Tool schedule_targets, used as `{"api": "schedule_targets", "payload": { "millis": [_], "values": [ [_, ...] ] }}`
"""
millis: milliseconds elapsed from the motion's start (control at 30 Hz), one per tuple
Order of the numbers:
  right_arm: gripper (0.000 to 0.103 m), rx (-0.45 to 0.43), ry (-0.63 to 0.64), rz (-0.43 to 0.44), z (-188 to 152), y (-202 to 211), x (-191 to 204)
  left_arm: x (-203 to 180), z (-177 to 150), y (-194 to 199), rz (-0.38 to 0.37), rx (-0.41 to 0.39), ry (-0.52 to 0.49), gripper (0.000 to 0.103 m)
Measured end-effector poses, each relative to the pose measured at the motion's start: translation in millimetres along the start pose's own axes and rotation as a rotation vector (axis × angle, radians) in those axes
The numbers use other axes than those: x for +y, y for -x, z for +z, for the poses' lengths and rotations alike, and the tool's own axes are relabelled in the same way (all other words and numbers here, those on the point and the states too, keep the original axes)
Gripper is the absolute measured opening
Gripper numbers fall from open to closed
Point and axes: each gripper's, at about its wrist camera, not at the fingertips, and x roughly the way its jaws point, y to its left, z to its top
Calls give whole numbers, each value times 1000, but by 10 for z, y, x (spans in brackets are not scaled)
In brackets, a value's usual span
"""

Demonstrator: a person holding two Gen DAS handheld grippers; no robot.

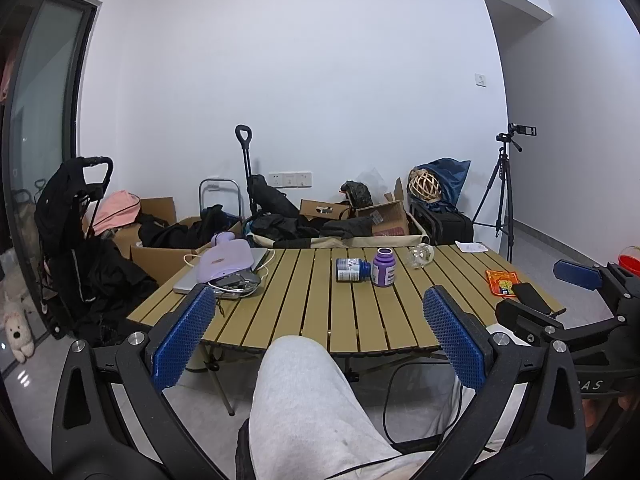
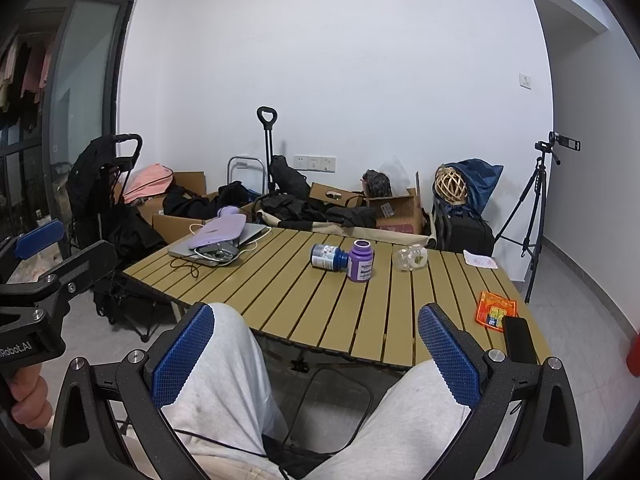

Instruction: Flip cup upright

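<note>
A small clear glass cup [image 1: 420, 256] [image 2: 410, 258] lies on its side toward the far right of the slatted tan table [image 1: 288, 312] [image 2: 304, 304]. My left gripper [image 1: 319, 294] is open and empty, held over the person's grey-trousered lap, short of the table's near edge. My right gripper [image 2: 317, 311] is open and empty too, at about the same height and distance from the table. Neither gripper touches the cup, which is well ahead of both.
Left of the cup, a blue bottle [image 1: 352, 270] lies on its side beside an upright purple bottle [image 1: 384, 268]. A laptop with a lilac hot-water bottle [image 1: 226, 264] fills the left corner. An orange packet [image 1: 502, 282] and a black phone [image 1: 530, 298] sit near right. Boxes, bags and a tripod [image 1: 504, 192] stand behind.
</note>
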Motion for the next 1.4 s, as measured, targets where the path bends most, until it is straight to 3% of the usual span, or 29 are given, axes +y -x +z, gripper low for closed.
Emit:
{"api": "schedule_targets", "payload": {
  "millis": [1400],
  "values": [
    [103,-19,31,-9,11,28,70,22,-30,4,7,5,15,103]
  ]
}}
